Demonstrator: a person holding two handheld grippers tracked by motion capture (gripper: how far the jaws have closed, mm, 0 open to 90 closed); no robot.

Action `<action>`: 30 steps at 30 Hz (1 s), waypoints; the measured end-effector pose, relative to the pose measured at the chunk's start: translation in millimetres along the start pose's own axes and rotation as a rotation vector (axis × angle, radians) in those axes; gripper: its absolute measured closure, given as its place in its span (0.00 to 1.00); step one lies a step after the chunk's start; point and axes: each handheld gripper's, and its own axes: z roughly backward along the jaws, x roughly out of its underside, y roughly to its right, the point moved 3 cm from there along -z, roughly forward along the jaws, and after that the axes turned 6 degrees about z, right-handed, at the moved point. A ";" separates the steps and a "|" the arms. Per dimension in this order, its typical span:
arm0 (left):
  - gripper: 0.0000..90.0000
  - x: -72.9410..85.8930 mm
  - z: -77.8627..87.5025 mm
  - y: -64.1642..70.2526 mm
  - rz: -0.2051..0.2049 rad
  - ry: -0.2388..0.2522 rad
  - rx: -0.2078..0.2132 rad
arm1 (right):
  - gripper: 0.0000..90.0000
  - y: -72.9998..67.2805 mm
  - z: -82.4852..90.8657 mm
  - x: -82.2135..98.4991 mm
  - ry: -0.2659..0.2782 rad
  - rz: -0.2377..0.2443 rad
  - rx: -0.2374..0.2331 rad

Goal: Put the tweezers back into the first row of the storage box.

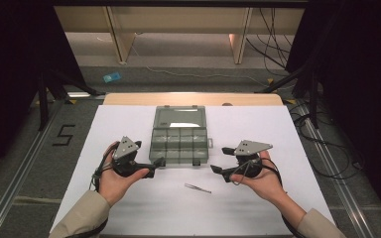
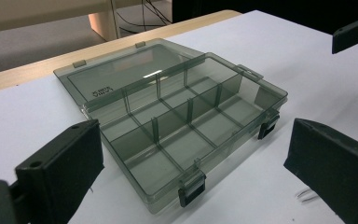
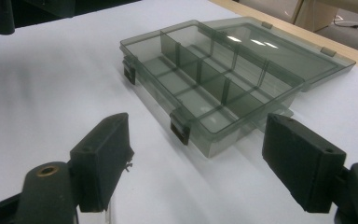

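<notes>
You have a tabletop point(image 1: 129, 99) of pale wood, covered almost wholly by a white sheet point(image 1: 129, 129) that leaves only a strip of wood bare along the far edge. On the sheet, midway between the left and right edges and toward the far edge, lies a smoky clear compartment box point(image 1: 180, 144), its lid point(image 1: 179, 117) folded flat open toward the far edge. Nearer your edge, just right of the middle and apart from the box, lie metal tweezers point(image 1: 197, 188).

Dim surroundings, bright sheet, perhaps slightly soft
</notes>
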 end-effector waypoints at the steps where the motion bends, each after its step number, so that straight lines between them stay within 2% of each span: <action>1: 0.03 -0.3 0.4 -0.1 0.016 0.006 0.003 | 0.27 -0.8 -0.2 -0.7 0.004 0.000 -0.005; 2: 0.03 -0.8 0.8 -1.6 0.014 0.012 0.003 | 0.27 -1.0 -1.4 -1.3 0.016 0.012 -0.005; 9: 0.04 3.2 5.7 -3.9 0.030 0.011 0.004 | 0.34 -8.8 -10.3 2.5 -0.039 0.039 -0.073; 10: 0.04 3.3 6.3 -3.8 0.031 0.012 0.003 | 0.36 -11.0 -12.0 3.6 -0.050 0.045 -0.094; 12: 0.05 3.5 8.9 -3.2 0.016 0.012 0.001 | 0.38 -14.2 -14.7 5.3 -0.065 0.052 -0.114; 13: 0.05 4.1 10.3 -2.3 0.026 0.015 -0.002 | 0.39 -15.9 -15.9 6.0 -0.075 0.058 -0.121; 16: 0.05 6.7 13.5 -2.3 0.016 0.014 0.000 | 0.45 -22.5 -21.1 6.8 -0.100 0.072 -0.154; 19: 0.06 9.6 15.4 -2.0 0.032 0.012 -0.001 | 0.51 -28.9 -27.2 8.1 -0.132 0.089 -0.185; 26: 0.07 12.5 15.0 -0.5 0.036 0.006 0.007 | 0.62 -41.7 -41.6 11.8 -0.206 0.133 -0.236; 30: 0.08 12.4 13.2 -0.2 0.037 0.006 0.006 | 0.67 -45.1 -48.1 13.5 -0.230 0.141 -0.241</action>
